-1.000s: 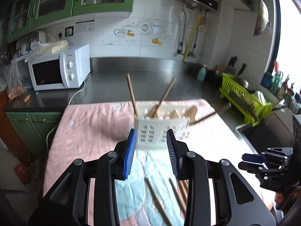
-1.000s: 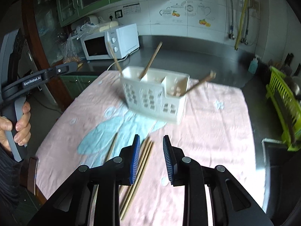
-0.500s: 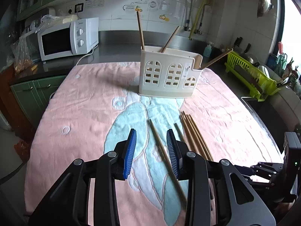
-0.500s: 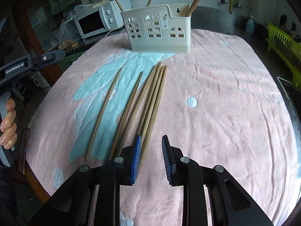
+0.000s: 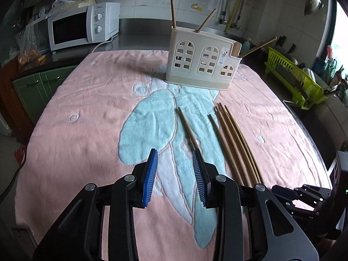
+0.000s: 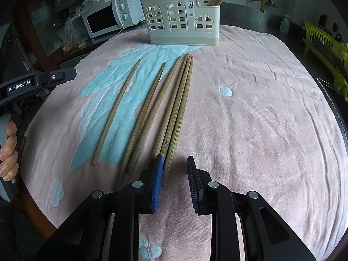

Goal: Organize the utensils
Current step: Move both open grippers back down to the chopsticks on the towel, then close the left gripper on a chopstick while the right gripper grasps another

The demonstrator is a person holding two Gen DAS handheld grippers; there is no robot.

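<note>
Just ahead of the right gripper [image 6: 174,169], chopsticks [image 6: 174,108] lie pointing lengthwise toward the holder [image 6: 182,19]; both grippers gape empty, left gripper [image 5: 175,163] farther

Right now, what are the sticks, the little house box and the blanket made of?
The sticks look like bare wood: brown, matte, with grain lines. The house box seems to be smooth cream plastic with moulded window holes. The blanket looks like fuzzy pink towel cloth, wrinkled and soft.
</note>
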